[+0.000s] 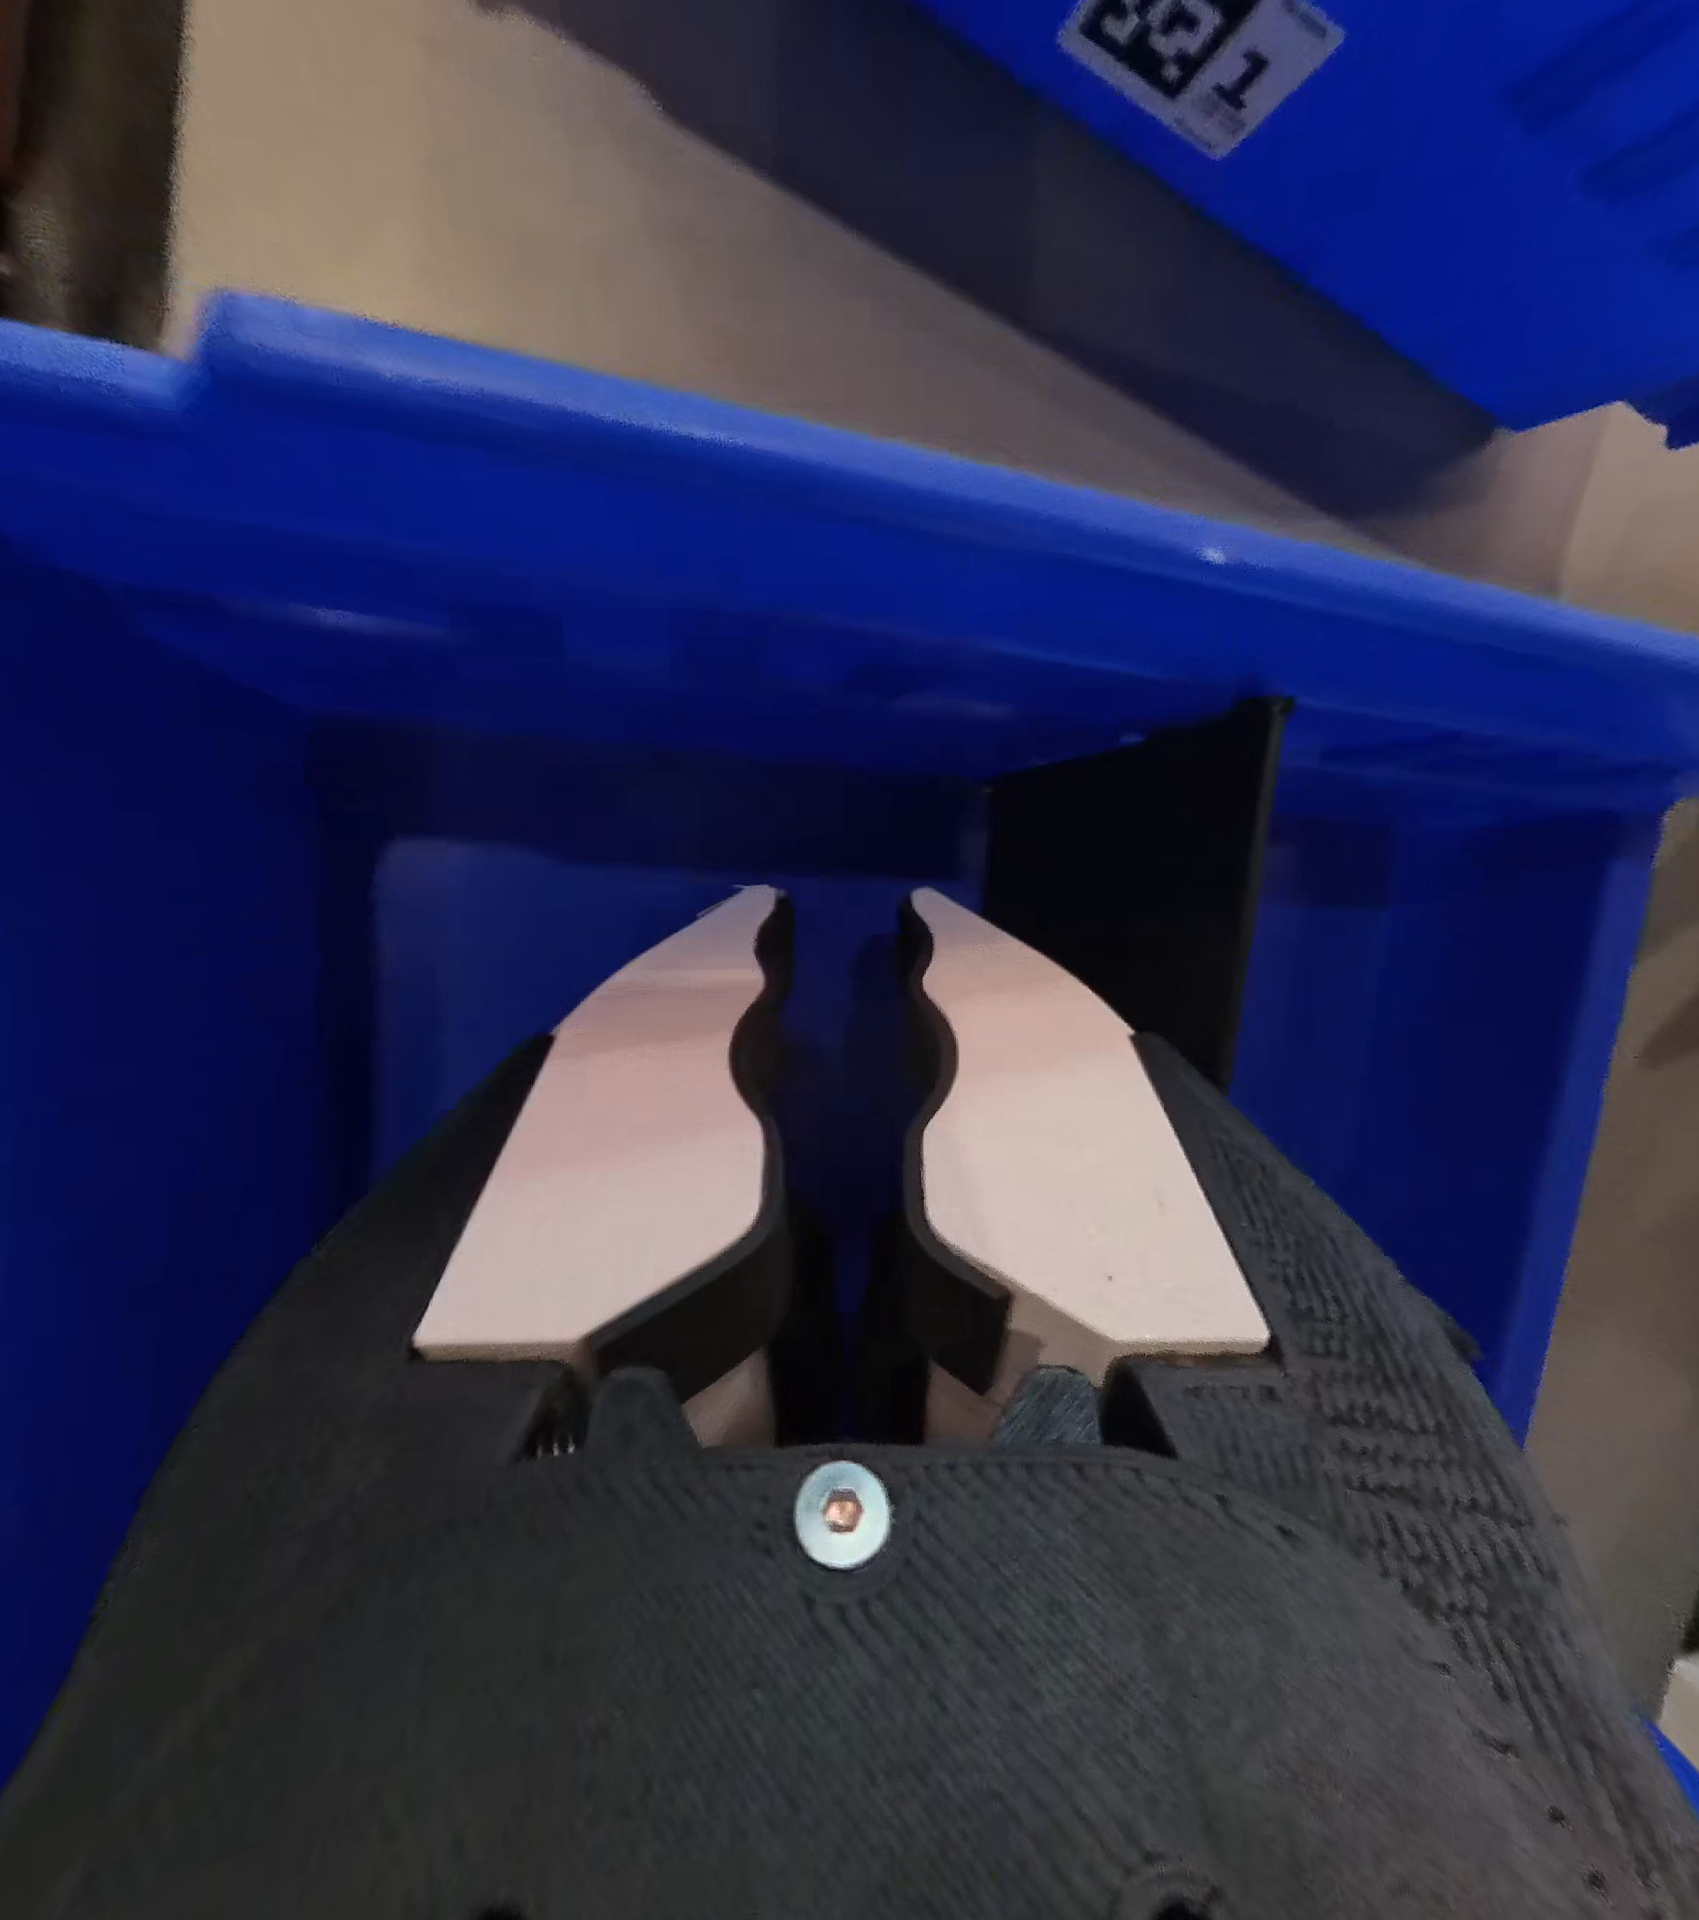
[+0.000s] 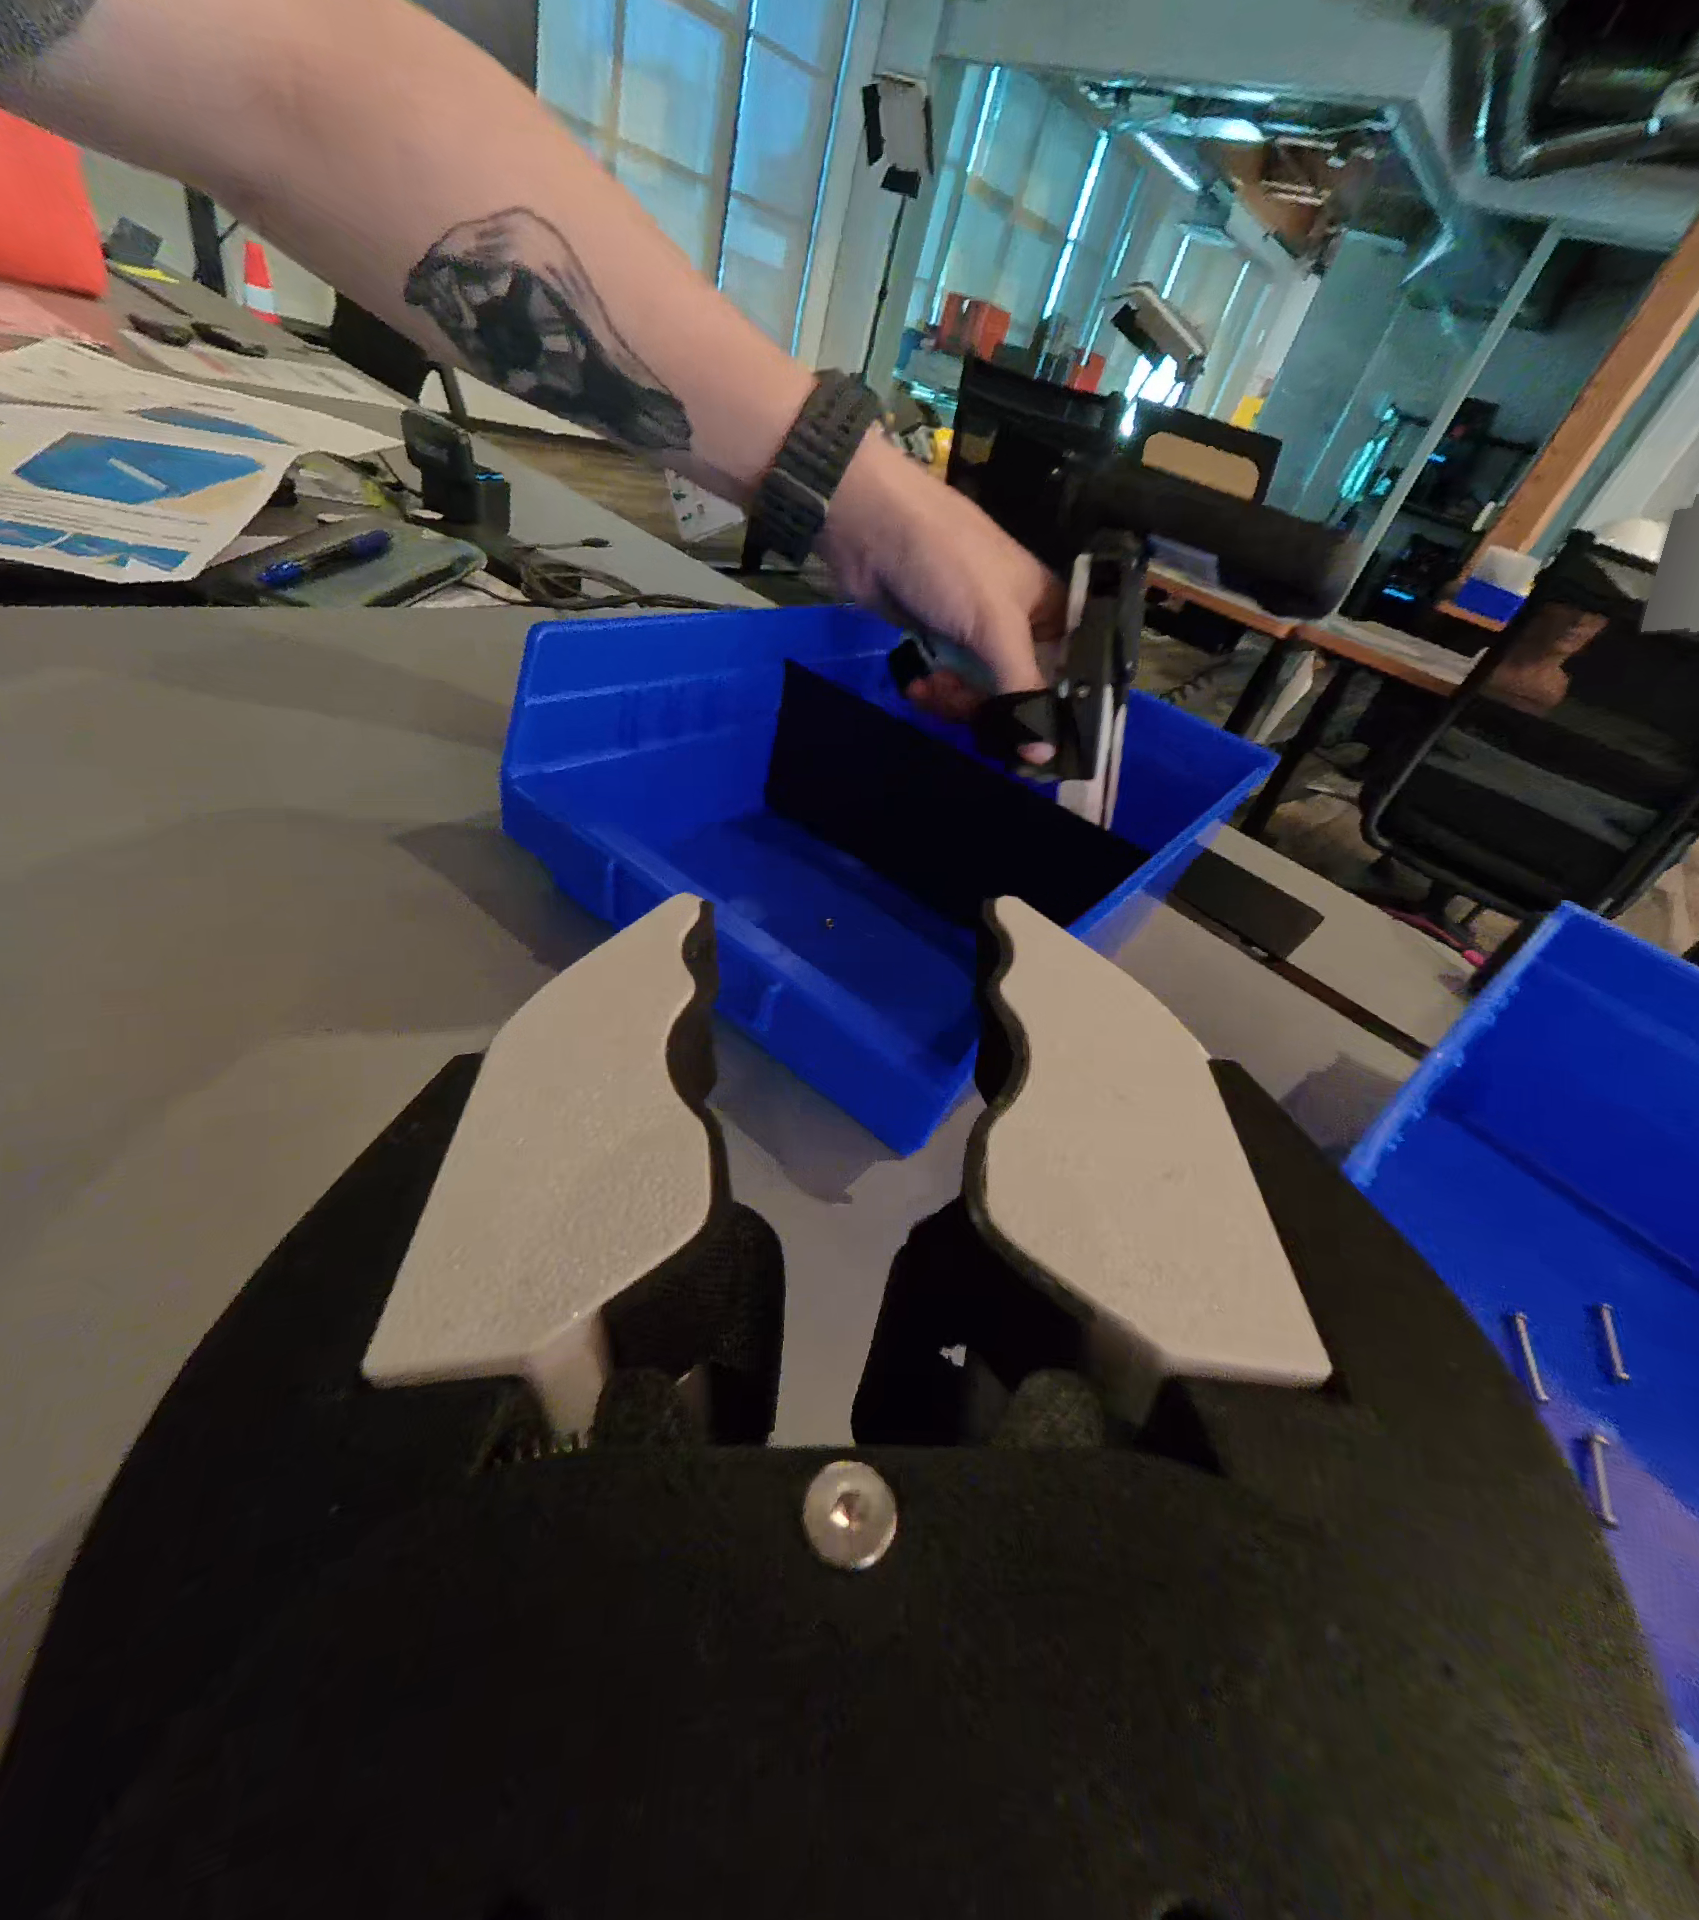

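Down inside the blue bin (image 2: 637, 748) with the left gripper (image 1: 845, 904), nose tilted towards the far wall. Barely parted there, only a narrow slit between the two pale fingers (image 1: 637, 1143), and nothing caught in it, just blue plastic showing through. Just to the right of the tips, upright across the bin, the black divider (image 1: 1136, 883): close beside the right finger, but contact impossible to judge from here. Above and to the right, a second blue bin (image 1: 1447, 208) with a printed marker sticker (image 1: 1198, 62) on its side.

Over to the right wrist view: hovering above the grey table (image 2: 149, 883) with the right gripper (image 2: 845, 925), spread wide, holding nothing, aimed at the near corner of the blue bin and clear of it. Beyond, reaching in from the left, a hand (image 2: 938, 592) with a dark watch strap (image 2: 814, 457), pointing the left gripper down into the bin at the far end of the divider. Behind the bin, flat on the table, a black strip (image 2: 1250, 914). At the right edge, close by, the second blue bin again, with thin metal pins (image 2: 1562, 1351) inside. Far left, printed sheets (image 2: 97, 468) and a blue pen (image 2: 325, 556).
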`<state>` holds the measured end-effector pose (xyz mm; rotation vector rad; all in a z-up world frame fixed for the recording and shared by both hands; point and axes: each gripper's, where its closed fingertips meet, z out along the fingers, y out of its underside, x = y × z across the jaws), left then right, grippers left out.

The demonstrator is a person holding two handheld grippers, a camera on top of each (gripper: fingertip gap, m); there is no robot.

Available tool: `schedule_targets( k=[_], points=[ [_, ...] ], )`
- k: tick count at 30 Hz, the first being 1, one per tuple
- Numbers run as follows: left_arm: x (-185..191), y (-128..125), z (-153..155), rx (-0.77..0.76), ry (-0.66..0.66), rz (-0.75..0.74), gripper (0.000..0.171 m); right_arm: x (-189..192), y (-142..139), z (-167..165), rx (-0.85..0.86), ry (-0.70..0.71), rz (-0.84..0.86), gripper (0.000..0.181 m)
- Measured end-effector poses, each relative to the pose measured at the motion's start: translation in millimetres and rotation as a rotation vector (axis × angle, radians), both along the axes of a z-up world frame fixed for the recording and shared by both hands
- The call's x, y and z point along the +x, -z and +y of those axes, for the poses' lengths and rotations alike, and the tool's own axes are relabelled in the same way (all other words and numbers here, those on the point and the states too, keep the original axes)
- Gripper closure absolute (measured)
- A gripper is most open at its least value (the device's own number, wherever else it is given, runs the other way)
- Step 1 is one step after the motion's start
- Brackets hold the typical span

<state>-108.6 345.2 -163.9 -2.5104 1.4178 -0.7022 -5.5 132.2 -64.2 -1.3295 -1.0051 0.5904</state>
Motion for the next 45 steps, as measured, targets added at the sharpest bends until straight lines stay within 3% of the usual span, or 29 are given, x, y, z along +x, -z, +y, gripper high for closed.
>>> schedule_targets(
  k=[6,15,23,36,45],
  points=[
    [-10,-23,17,0.058,-0.054,0.013,0.137,-2,4,-3,0.101,0.004,-0.025,0.134],
    [-10,-30,-5,0.046,-0.036,-0.006,0.134,-7,9,-22,0.283,-0.007,-0.079,0.132],
    [4,-18,-10,0.036,0.001,0.046,0.134,4,4,-21,0.081,-0.043,0.09,0.131],
    [0,6,19,0.016,-0.015,0.042,0.133,19,28,32,-0.227,0.076,0.147,0.115],
    [8,12,10,-0.008,0.025,0.012,0.134,27,0,60,-0.345,0.099,0.149,0.116]
  ],
)
